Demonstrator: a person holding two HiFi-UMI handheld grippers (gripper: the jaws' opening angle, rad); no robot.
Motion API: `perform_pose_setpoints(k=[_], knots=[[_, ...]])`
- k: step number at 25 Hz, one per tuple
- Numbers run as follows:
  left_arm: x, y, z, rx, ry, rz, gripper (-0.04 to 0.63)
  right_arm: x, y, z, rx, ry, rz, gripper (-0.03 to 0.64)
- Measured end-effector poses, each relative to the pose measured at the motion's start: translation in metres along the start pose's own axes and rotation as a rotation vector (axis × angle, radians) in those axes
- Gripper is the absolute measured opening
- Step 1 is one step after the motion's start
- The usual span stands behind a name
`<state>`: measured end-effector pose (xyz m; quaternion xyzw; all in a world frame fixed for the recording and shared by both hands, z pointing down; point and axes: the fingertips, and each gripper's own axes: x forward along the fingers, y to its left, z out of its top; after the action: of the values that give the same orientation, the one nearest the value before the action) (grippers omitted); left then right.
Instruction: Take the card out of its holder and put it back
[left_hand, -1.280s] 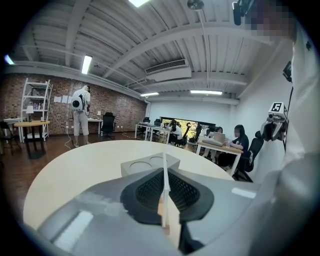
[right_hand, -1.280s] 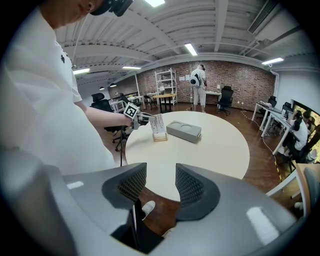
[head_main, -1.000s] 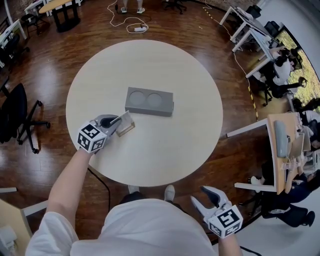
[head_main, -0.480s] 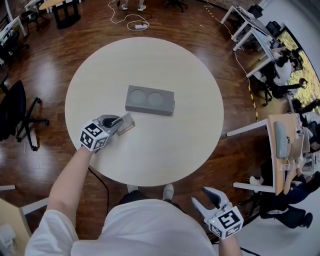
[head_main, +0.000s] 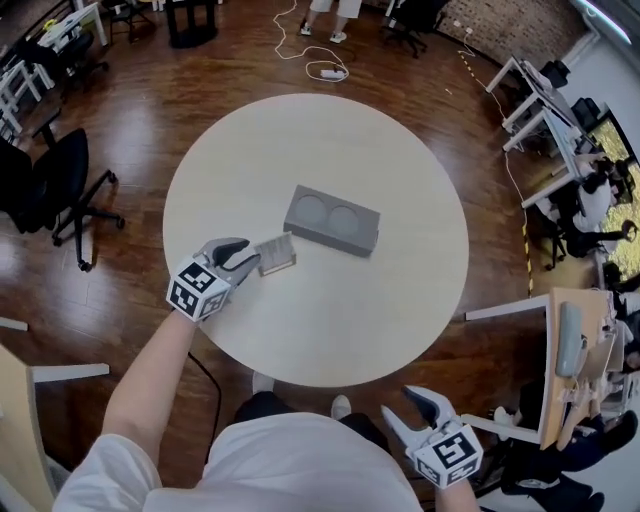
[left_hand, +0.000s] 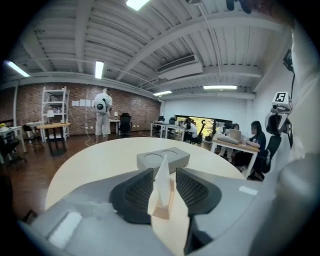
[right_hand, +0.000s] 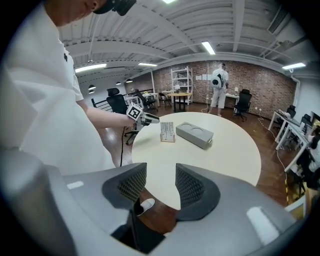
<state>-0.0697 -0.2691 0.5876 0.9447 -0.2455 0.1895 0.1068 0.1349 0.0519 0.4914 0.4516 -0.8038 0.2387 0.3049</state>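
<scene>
Left tool (head_main: 248, 258) noted over worktop's (head_main: 400, 160) left edge, jaws opening; pads stand clear of card (left_hand: 162, 180), which is seen upright between them, not gripped. Card seated in wooden holder (left_hand: 161, 214), set on worktop left of centre, near grey block (head_main: 332, 220) but apart from it. Block, with two round recesses, placed about worktop centre. Print on card too small to be read. Right tool (right_hand: 155, 187) held off worktop beyond near edge, jaws parted, nothing between them.
</scene>
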Motion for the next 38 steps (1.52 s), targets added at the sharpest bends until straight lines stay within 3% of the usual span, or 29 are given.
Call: perform_pose_setpoints(k=[6,10,15,19,22,27,31,38], knots=[[-0.137,-0.049,0.027,-0.100,-0.131,0.300,0.150,0.015,-0.004,0.044,-0.226,-0.072,0.235,0.187],[-0.180,-0.145,0.029,-0.173,-0.215,0.421,0.149,0.012,-0.018,0.034,-0.373,-0.085,0.383,0.187],[-0.192,-0.277,0.012,-0.294,-0.245,0.529,0.124,-0.008,-0.028,0.003,-0.501,-0.082,0.539,0.187],[-0.184,-0.362,-0.003,-0.363,-0.191,0.541,0.124,-0.027,-0.027,-0.021,-0.546,-0.087,0.623,0.187],[-0.177,-0.400,-0.002,-0.327,-0.129,0.544,0.124,-0.041,-0.024,-0.030,-0.547,-0.103,0.663,0.187],[-0.158,-0.428,0.020,-0.315,-0.145,0.500,0.124,-0.065,-0.034,-0.047,-0.523,-0.173,0.666,0.187],[-0.144,-0.441,0.036,-0.253,-0.152,0.434,0.124,-0.082,-0.045,-0.064,-0.530,-0.181,0.618,0.186],[-0.157,-0.473,0.040,-0.207,-0.170,0.374,0.124,-0.111,-0.012,-0.075,-0.529,-0.183,0.585,0.186]])
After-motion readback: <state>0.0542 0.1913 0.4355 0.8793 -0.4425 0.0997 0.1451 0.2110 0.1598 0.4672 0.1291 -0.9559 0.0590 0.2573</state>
